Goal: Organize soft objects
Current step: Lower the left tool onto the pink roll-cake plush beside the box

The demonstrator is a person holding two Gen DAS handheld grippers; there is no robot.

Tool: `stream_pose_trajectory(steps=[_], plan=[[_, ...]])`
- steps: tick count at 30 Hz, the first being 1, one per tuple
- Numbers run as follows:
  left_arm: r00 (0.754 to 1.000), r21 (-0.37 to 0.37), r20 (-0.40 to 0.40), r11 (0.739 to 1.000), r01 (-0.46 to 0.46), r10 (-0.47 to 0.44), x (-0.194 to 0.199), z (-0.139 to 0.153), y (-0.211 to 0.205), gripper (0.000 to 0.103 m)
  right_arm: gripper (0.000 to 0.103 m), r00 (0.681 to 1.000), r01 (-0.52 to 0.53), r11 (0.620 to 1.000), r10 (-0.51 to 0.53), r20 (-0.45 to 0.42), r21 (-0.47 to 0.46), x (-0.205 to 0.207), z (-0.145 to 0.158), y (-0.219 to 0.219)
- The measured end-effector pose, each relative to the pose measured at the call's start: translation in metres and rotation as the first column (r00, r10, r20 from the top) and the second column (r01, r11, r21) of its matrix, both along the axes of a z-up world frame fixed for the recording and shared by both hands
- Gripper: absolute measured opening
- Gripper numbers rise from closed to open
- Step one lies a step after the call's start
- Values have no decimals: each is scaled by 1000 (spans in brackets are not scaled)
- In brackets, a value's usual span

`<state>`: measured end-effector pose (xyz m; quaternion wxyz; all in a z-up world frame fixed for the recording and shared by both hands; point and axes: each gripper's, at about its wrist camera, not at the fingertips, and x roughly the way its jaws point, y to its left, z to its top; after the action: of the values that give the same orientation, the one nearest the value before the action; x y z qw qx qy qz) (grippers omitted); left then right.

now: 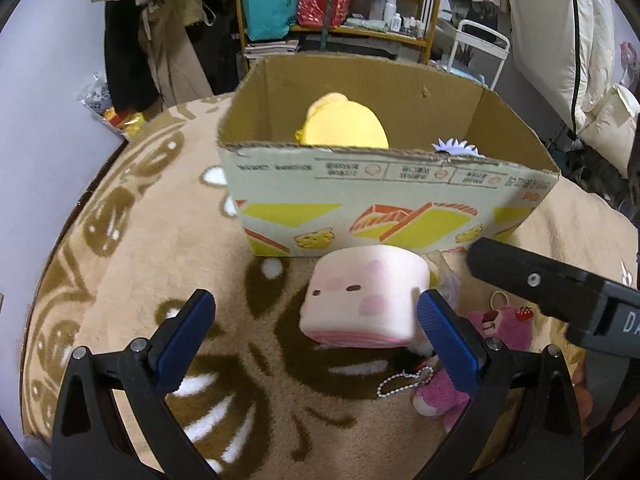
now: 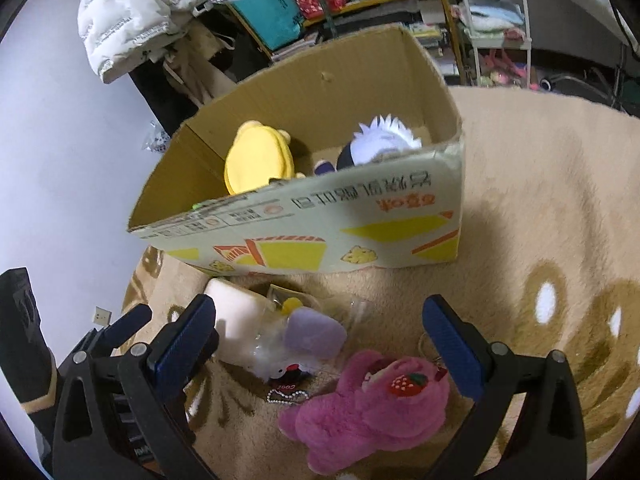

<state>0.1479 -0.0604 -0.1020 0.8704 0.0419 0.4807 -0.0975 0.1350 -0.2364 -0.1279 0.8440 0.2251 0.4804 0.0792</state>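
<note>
Left wrist view: the left gripper [image 1: 314,322] has its blue-padded fingers [image 1: 184,338] spread wide and holding nothing. A pale pink, block-shaped squishy toy with dot eyes [image 1: 362,298] lies on the beige patterned fleece blanket [image 1: 160,240], partly between the fingers, its right end just beside the right pad. Behind it stands the open printed cardboard box [image 1: 380,208], already containing a yellow plush toy [image 1: 344,124]. The other gripper's black body enters at right.

Right wrist view: the right gripper [image 2: 320,344] is likewise wide open and empty, poised over a fuzzy pink plush bear with a strawberry patch [image 2: 368,408]. Beside it lie a lilac soft pad [image 2: 316,334] and clear-wrapped trinkets; a white-haired plush doll [image 2: 380,140] sits in the box.

Judged step: approach before grasping. The next move probably calls for advancing, closing gently on the pink block, then lifting it over the box's near wall.
</note>
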Motion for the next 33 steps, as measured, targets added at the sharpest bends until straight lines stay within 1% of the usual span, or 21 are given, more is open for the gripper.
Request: stream_pose_trajectory(steps=[3,8,13,15,19,22,26,29,33], plan=[[1000,4,-13,1000,6,-6,2,-7,-2,100,103,1000,0,1000,0,-25,-6,5,-6,1],[999,-26,-36,1000,-1,0,7,-12,0,100,103,998,-16,1000,16,-54,12,11,-16,1],[998,-53,-68,999,2,-6,9,-17,-2,100,103,996,-33,999,33,-79,-3,17,-24,6],[997,-61,-79,998,6,-11,10,-20,-3,100,98,996,-41,999,40,-83,-12,18,-25,9],[995,-73,-103,997,3,-10,12,-25,-3,100,97,993,-43,999,42,-107,-2,19,-30,8],[992,-90,-124,996,-8,-3,13,-31,-1,100,97,991,-40,999,42,-130,23,21,-34,4],[992,-95,-127,995,-13,1,13,-32,-1,100,89,990,-31,997,40,-138,67,21,-37,3],[992,-93,-127,996,-11,-1,13,-33,-3,100,86,991,-41,998,47,-129,46,20,-33,5],[992,-95,-125,995,-14,2,13,-32,-1,100,83,991,-50,998,53,-126,22,19,-27,5]])
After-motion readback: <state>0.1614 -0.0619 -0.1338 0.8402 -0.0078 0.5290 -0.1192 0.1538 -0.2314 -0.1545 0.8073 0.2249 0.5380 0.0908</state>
